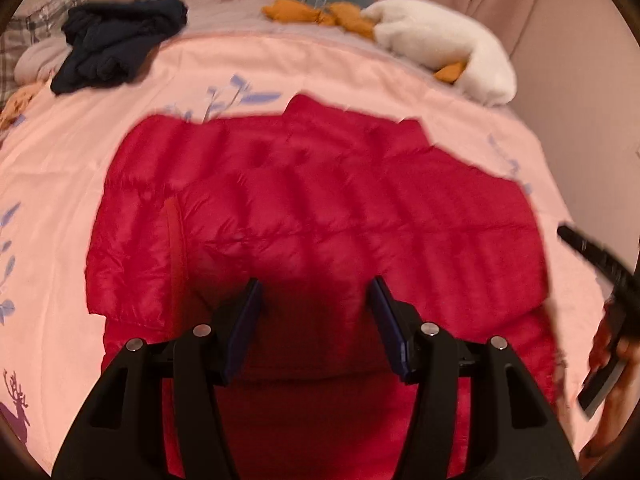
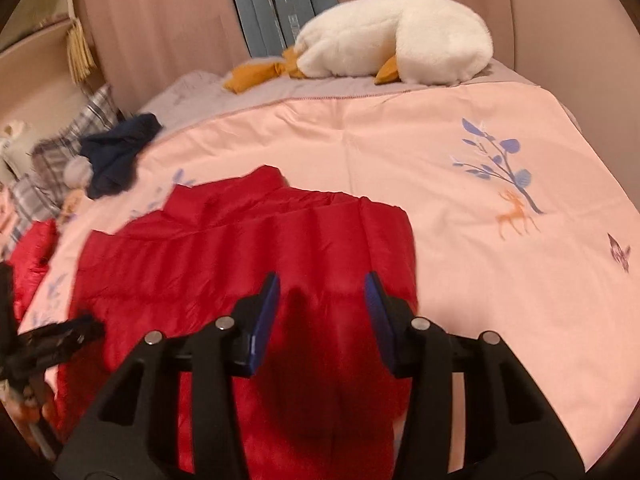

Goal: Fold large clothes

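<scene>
**Red puffer jacket spread flat, both tools open above it**

Red puffer jacket (image 1: pixel 320 208) laid out across the pink quilt (image 1: pixel 60 152) on the bed, quilted panels facing up, collar end toward the far side. Judged partly folded already: one edge doubled over in the right wrist view, a strip of lining or zipper tape showing on the left in the left wrist view. Probably spread flat so that the sides can be turned in cleanly.

Left tool (image 1: pixel 316 316) held over the near part of the jacket, blue pads apart, nothing pinched between them; only red fabric visible below the gap. Right tool (image 2: pixel 322 312) likewise parted and empty, poised above the jacket's near right portion. Each tool also glimpsed at the edge of the other's view, blurred. Angled downward, seemingly to pick the next hem or corner; which one, not possible to tell.

Pushed to the far side, likely to keep folding space free: a dark navy garment (image 1: pixel 116 44) in a heap, a white plush goose (image 2: pixel 396 40) with orange feet, a plaid pillow (image 2: pixel 72 132).

Printed lettering visible on the blue-grey boards (image 2: pixel 288 8) standing against the curtain, too blurred to read with confidence. No brand or label legible on the jacket. Quilt printed with blue leaves and a small orange deer (image 2: pixel 516 216).
</scene>
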